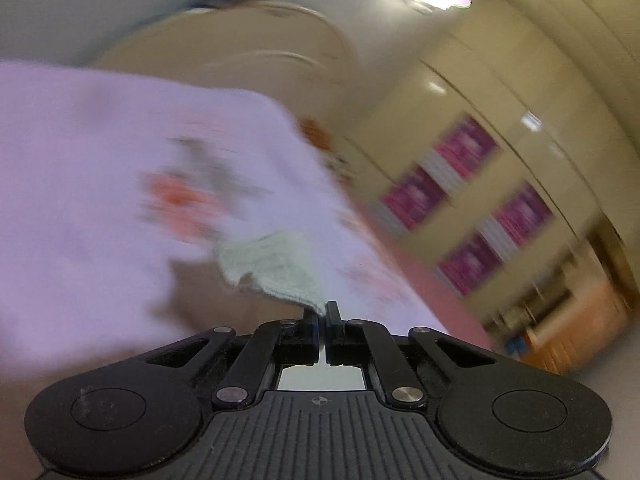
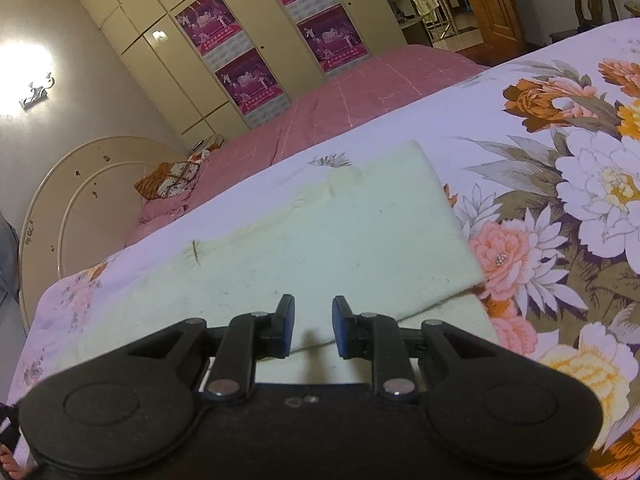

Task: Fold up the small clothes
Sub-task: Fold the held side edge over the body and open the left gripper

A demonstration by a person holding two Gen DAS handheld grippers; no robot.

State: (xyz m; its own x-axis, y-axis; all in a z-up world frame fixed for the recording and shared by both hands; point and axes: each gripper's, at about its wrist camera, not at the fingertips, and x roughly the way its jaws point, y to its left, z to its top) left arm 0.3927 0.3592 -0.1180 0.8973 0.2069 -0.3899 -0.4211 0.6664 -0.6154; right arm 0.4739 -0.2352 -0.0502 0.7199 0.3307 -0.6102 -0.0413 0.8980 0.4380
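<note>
Pale green cloth (image 2: 320,240) lies flat on the flowered bedsheet (image 2: 560,200), folded over so a top layer sits on a lower one. Long axis runs from lower left to upper right in the right wrist view. Far short edge sits at upper right, corner near (image 2: 416,146); the folded layer's near edge runs across just ahead of the right gripper (image 2: 313,328). Bedsheet is open and bare to the right of the cloth, only printed flowers there. Pink blanket (image 2: 340,96) covers the far part of the bed. Round cream headboard (image 2: 80,200) closes the left side, with a patterned pillow (image 2: 172,176) beside it.

Right gripper fingers are apart with a narrow gap, blue pads showing, over the near part of the cloth, nothing pinched between them.

Left gripper (image 1: 322,312) fingers are pressed together on a bunched corner of the cloth (image 1: 272,264), which rises from the tips as a small crumpled flap. That view is heavily motion blurred; the bedsheet (image 1: 100,160) fills its left half.

Cream wardrobe (image 2: 160,52) stands behind the bed, four purple posters (image 2: 208,24) on its doors; print on them too small to read. Wooden door (image 2: 492,4) at far right, wall lamp (image 2: 28,64) glaring at left.
</note>
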